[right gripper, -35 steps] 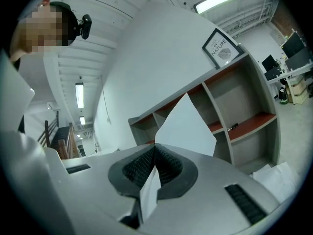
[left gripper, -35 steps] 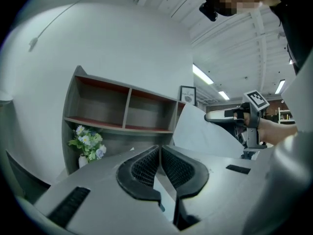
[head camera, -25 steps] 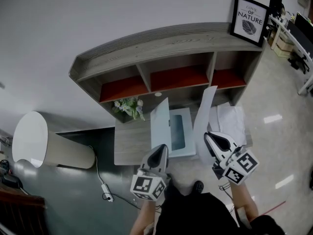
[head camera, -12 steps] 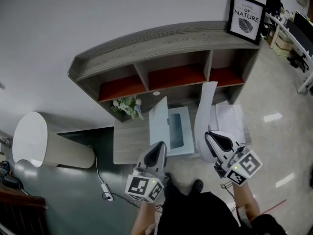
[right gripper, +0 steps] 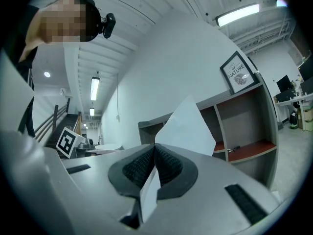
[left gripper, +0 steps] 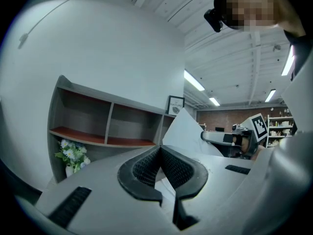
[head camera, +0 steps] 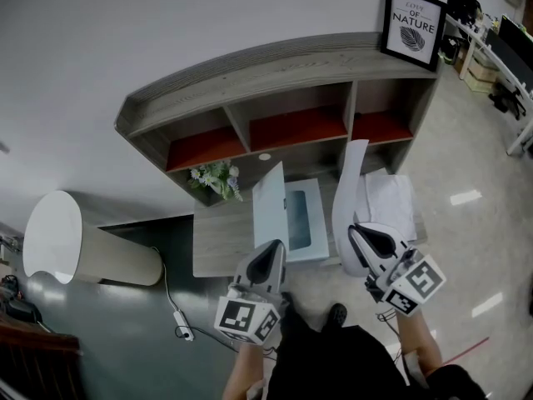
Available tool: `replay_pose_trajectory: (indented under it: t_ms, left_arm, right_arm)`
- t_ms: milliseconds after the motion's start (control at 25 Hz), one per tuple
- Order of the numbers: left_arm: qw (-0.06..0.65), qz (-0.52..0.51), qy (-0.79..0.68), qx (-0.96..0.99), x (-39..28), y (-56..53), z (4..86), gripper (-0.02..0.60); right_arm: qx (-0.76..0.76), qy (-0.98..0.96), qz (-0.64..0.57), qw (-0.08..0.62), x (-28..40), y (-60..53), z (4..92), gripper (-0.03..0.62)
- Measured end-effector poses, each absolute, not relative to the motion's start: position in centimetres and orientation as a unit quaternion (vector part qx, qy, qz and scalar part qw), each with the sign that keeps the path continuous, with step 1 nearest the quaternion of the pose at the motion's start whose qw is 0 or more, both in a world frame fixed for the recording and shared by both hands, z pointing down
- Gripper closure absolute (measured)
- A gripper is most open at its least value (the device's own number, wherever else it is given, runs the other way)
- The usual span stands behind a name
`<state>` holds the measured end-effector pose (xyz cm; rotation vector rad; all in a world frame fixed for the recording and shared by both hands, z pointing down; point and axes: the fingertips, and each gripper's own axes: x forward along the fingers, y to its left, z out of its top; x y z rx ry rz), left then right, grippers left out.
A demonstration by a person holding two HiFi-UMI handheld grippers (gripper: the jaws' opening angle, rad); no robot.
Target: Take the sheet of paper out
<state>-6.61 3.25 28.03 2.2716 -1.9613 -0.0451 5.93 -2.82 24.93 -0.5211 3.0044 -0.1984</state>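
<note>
A pale blue clear folder (head camera: 301,219) lies open on the desk (head camera: 221,244), its cover (head camera: 268,207) lifted upright. My left gripper (head camera: 273,250) is at the cover's near edge, jaws shut with a thin pale strip of the cover between them in the left gripper view (left gripper: 160,153). The white sheet of paper (head camera: 346,194) stands curved upward to the right of the folder, its lower end clamped in my right gripper (head camera: 356,233). In the right gripper view the sheet (right gripper: 188,126) rises from the shut jaws of my right gripper (right gripper: 155,155). The sheet (left gripper: 183,131) also shows in the left gripper view.
A grey shelf unit (head camera: 275,73) with red-floored compartments backs the desk. A small flower bunch (head camera: 215,177) stands at the desk's left, and white papers (head camera: 391,198) lie at its right. A framed picture (head camera: 410,30) sits on the shelf top. A white drum-shaped object (head camera: 83,248) lies on the floor at the left.
Both grippers have lifted slightly, carrying the folder cover and the sheet a little higher. Both grips stay the same.
</note>
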Motion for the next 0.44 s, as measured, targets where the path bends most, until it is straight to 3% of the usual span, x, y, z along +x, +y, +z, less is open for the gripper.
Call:
replay_pose_trajectory:
  t_ms: [440]
  left_arm:
    - [0.07, -0.007, -0.654, 0.753, -5.96, 4.1, 28.64, 0.569]
  right_arm:
    - [-0.165, 0.984, -0.061, 0.039, 6.37, -1.73, 25.13, 0.581]
